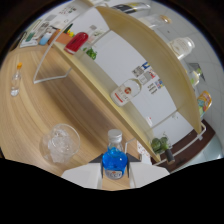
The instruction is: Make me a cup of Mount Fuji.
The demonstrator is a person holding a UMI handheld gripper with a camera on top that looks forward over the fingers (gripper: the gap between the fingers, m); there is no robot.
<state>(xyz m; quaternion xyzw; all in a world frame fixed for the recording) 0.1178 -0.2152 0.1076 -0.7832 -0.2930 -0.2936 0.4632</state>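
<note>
Tongs [114, 172] narrow, both fingers pressed against blue bottle [114, 159], which is held between them. Bottle upright relative to fingers, white cap pointing away from hand, long axis straight ahead. Glass of ice [61, 143] stands on wooden counter [30, 115], just beside bottle, off to fingers' left and slightly ahead. My guess: pour goes that way, tipping cap leftward over glass.

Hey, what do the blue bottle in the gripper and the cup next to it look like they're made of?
Blue bottle: seemingly clear plastic or glass; blue liquid shows through, pale cap on top. The jaws press on both sides of it. Cup: clear and glossy, glass or plastic, with ice-like lumps visible inside, on the wooden counter.
</note>
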